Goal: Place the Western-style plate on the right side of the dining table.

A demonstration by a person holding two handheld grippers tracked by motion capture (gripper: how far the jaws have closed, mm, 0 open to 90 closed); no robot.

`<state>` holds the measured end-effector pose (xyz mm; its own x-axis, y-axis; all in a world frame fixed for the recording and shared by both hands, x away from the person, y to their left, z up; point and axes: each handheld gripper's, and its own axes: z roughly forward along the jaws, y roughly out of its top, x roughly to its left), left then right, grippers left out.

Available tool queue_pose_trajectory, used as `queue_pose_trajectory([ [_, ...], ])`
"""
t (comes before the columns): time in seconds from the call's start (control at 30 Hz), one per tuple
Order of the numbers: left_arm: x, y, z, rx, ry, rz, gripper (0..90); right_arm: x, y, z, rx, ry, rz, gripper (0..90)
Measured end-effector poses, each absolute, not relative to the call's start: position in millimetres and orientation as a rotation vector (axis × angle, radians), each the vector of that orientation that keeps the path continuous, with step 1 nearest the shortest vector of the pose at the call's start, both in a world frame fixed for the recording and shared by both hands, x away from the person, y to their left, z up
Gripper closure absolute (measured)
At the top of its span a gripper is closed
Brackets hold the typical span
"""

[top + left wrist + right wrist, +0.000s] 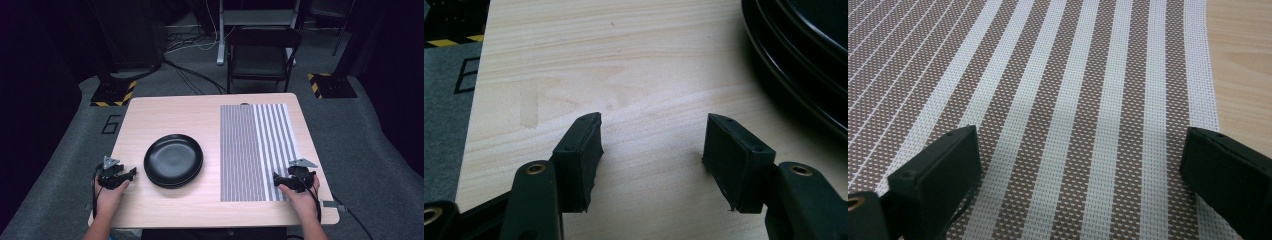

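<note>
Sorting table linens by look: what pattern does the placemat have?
The placemat has brown and white woven stripes, clearest in the right gripper view.

Two black plates (173, 160), stacked one on the other, two rims visible at the edge in the left gripper view (796, 75). One striped woven mat (257, 150), also under the jaws in the right gripper view (1063, 100). One wooden table (170, 112). Two grippers: left gripper (134, 172) and right gripper (275, 177), each with two black jaws standing apart, nothing between them. Two hands, one on each gripper. One folding chair (262, 55) beyond the table. Two post bases with yellow-and-black edging (114, 94) (332, 86) on the floor.
</note>
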<state>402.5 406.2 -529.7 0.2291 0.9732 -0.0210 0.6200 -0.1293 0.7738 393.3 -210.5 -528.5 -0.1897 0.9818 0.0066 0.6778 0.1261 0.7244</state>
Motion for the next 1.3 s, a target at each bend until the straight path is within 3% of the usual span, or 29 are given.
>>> queue_pose_trajectory([
  [0.93, 403, 404, -529, 1.836, 1.467, 0.664, 41.2, 393, -211, -528, 1.6, 1.928, 0.836, 2.8],
  [1.03, 402, 403, -528, 1.836, 1.47, 0.638, 43.9, 392, -212, -527, 1.61, 1.91, 0.838, 10.0],
  [1.1, 401, 402, -526, 1.843, 1.469, 0.62, 45.1, 391, -214, -524, 1.633, 1.875, 0.834, 22.8],
  [1.13, 400, 400, -523, 1.848, 1.465, 0.618, 46.5, 391, -216, -522, 1.648, 1.864, 0.829, 33.5],
  [1.2, 399, 400, -520, 1.845, 1.452, 0.619, 47.6, 392, -217, -519, 1.661, 1.886, 0.848, 39.9],
  [1.3, 397, 400, -517, 1.836, 1.456, 0.616, 48.2, 392, -215, -515, 1.658, 1.905, 0.861, 42.4],
])
